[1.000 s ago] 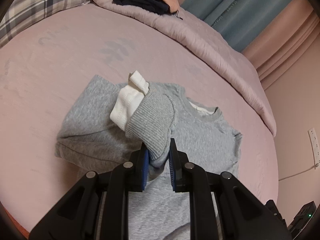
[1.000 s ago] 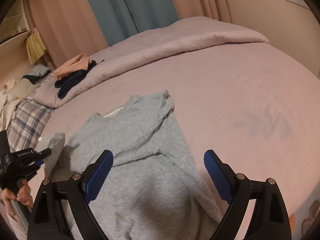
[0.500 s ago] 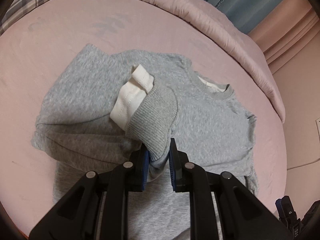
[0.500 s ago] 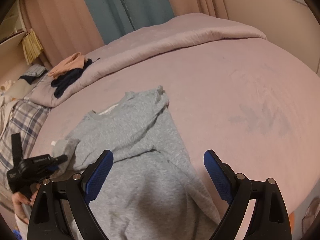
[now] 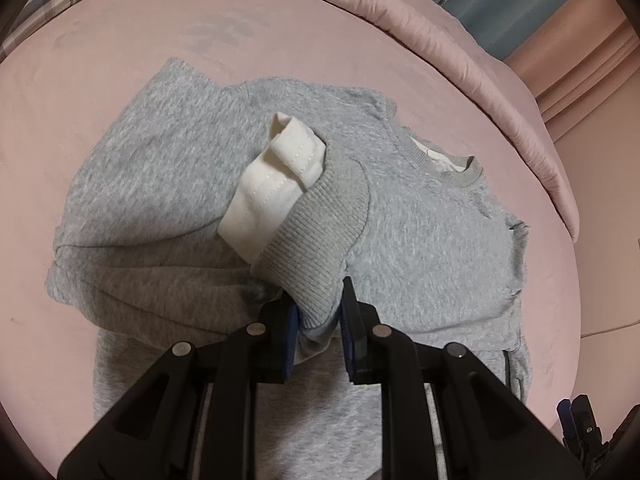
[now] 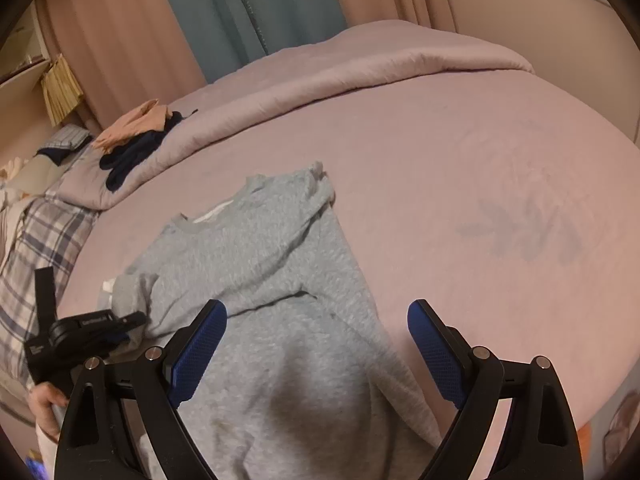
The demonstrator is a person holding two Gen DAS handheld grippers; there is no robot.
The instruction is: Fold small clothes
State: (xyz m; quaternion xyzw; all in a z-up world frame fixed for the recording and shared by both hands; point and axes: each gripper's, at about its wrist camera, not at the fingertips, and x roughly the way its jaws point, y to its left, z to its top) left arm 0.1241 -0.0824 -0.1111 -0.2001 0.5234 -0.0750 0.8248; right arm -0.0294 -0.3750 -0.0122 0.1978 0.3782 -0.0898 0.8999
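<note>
Since a moment ago, the left gripper (image 5: 318, 330) has carried the sleeve cuff (image 5: 316, 248) further across the grey sweatshirt (image 5: 420, 240), its jaws clenched on the ribbing, a white inner cuff (image 5: 268, 200) poking out toward 11 o'clock. On the pink bed (image 6: 460, 168) the sweatshirt lies spread. At 6 o'clock, the right gripper (image 6: 318, 354) hangs over its lower part, jaws spread wide, holding nothing.

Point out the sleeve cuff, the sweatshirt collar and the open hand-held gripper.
sleeve cuff (image 5: 316, 240), left wrist view, ribbed grey band.
sweatshirt collar (image 5: 460, 178), left wrist view, grey neck rim.
right hand-held gripper (image 6: 318, 354), right wrist view, between its fingertips.
</note>
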